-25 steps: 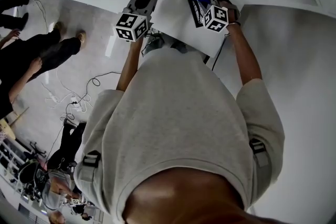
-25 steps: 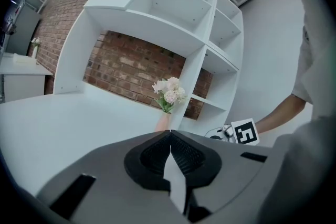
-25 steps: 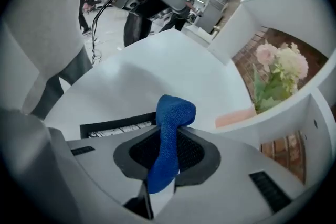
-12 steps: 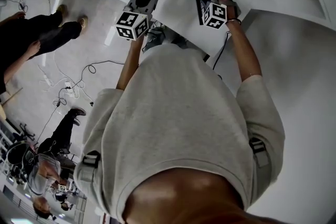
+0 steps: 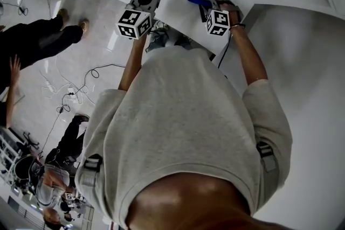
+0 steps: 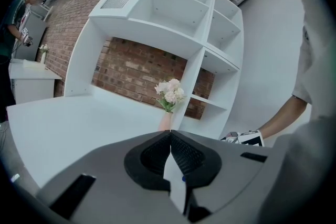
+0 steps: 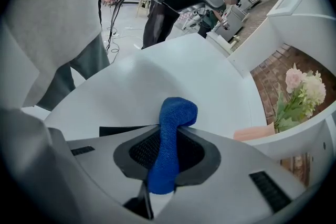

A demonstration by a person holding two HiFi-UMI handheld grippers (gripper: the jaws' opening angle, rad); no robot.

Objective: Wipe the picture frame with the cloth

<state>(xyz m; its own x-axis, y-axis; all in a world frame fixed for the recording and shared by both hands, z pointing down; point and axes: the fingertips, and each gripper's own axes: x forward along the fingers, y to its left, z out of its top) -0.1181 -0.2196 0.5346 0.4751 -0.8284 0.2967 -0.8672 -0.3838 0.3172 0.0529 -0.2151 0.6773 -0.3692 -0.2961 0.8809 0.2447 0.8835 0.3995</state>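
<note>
Poking over the table (image 7: 173, 68), the cloth (image 7: 176, 110) was pinched in the right gripper (image 7: 169, 129), the left gripper (image 6: 170, 136) was pressed together empty, no frame was seen, and the cloth could be dragged loose by wiping.

Mock-up studio, white shelving (image 6: 202, 73), floor cables (image 5: 92, 70)

You're facing white table (image 6: 63, 123), white shelf unit (image 6: 205, 34) at its back, brick wall (image 6: 136, 68) behind. Pale flowers (image 6: 169, 94) by shelf upright. Pale floor (image 5: 97, 24) on your left, cables (image 5: 97, 70) sprawled, bystanders (image 5: 32, 43) standing around.
</note>
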